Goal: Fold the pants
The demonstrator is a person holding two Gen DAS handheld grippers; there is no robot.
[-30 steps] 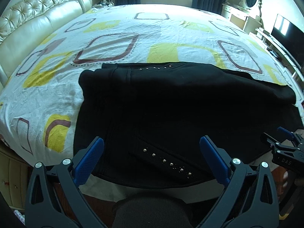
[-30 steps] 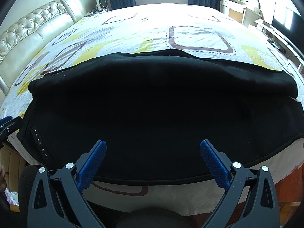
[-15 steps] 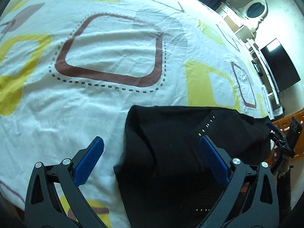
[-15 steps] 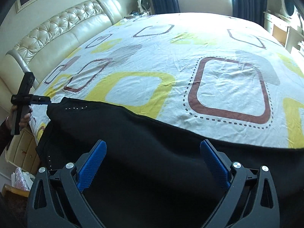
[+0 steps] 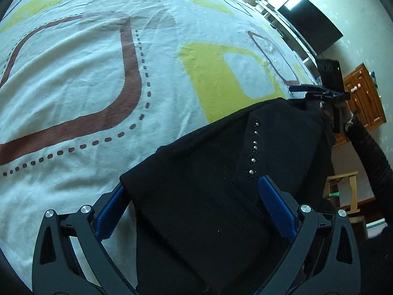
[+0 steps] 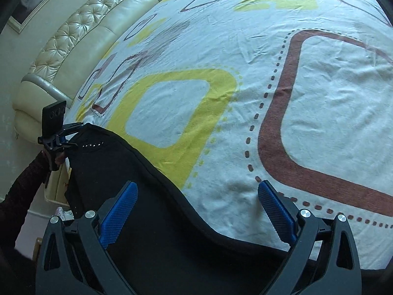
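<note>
Black pants with a row of metal studs lie on a patterned bedsheet. In the left wrist view my left gripper is open, and a corner of the pants at the far edge lies between its blue fingers. The right wrist view shows my right gripper open over the pants' far edge, with fabric by the left finger and sheet by the right one. Each gripper is also seen from the other's camera: the right gripper and the left gripper, both at the pants' edge.
The white sheet with yellow and brown squares stretches beyond the pants. A cream tufted headboard runs along the left. A dark TV, a wooden cabinet and a wooden stool stand off the bed's right side.
Both grippers have moved forward across the pants to their far edge and tilted down. Fabric now lies between the fingers of each; the jaws are as wide as before.
</note>
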